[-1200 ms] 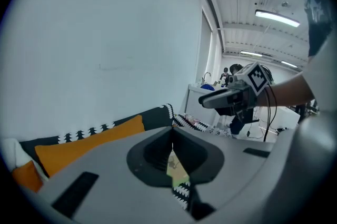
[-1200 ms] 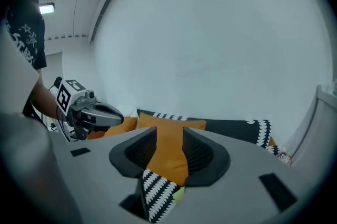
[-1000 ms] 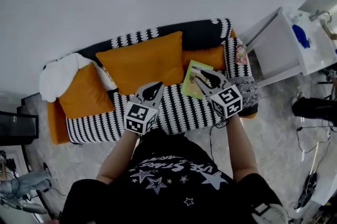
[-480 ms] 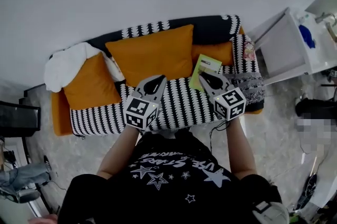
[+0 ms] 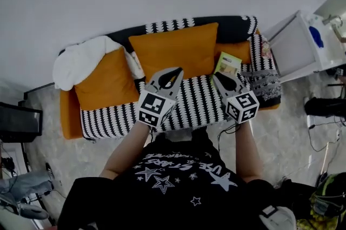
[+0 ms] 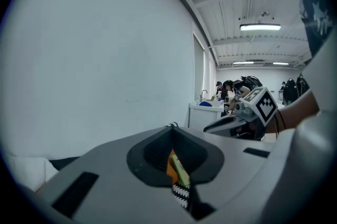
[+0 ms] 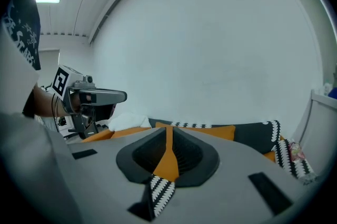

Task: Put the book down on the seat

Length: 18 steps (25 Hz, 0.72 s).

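Now, one book (image 5: 227, 63) and it is down. The green cover sits at the back right corner of the striped seat (image 5: 197, 104), up against the smallest of the three orange cushions (image 5: 178, 50). Nothing is touching it.

Two claws are in play, both held out over the front edge of the seat and both empty. The left claw (image 5: 172, 74) has its jaws together, with only a thin slit between them. It hangs over the middle of the seat, well apart from the book. The right claw (image 5: 219, 77) has just been closing its jaws. They now meet with nothing between them, and it hovers just in front of the book, clear of it.

One white blanket (image 5: 81, 61) is bunched over the left end of the sofa (image 5: 70, 115). One white cabinet (image 5: 294, 45) stands just beyond the sofa's right end.
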Available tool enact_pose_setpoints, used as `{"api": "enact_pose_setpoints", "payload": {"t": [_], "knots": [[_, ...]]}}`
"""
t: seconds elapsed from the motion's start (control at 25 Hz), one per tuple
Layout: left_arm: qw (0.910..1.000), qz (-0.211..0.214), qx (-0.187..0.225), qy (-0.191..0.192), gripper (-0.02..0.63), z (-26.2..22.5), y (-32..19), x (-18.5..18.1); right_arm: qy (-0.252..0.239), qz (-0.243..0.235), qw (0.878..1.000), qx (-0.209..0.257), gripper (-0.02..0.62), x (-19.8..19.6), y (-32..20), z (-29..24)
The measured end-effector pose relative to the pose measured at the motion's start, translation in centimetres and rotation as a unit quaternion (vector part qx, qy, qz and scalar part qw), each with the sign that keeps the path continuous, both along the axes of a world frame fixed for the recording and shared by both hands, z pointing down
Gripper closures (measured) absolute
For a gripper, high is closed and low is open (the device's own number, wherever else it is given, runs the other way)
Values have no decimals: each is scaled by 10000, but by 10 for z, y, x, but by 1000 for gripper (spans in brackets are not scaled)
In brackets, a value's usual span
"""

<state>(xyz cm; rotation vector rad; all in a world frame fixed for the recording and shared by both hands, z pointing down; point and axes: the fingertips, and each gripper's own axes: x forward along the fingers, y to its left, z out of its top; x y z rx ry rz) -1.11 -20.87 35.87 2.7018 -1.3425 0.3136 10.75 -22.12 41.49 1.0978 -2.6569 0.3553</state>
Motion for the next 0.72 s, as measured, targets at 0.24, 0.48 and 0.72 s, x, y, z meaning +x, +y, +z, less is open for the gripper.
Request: {"api": "enact_pose_setpoints", "payload": {"t": [0.24,0.48,0.72], "knots": [[9994,221,-107,240,597,3,34,-50,65,186,9998,86,545,-45,50,-12],[9963,782,-192,286,597,13,71,-72,71,946,9954,-130,545,-59,114,3],[9922,1166,-272,348,597,17,93,-79,66,1456,9890,-241,545,-65,160,5]]}}
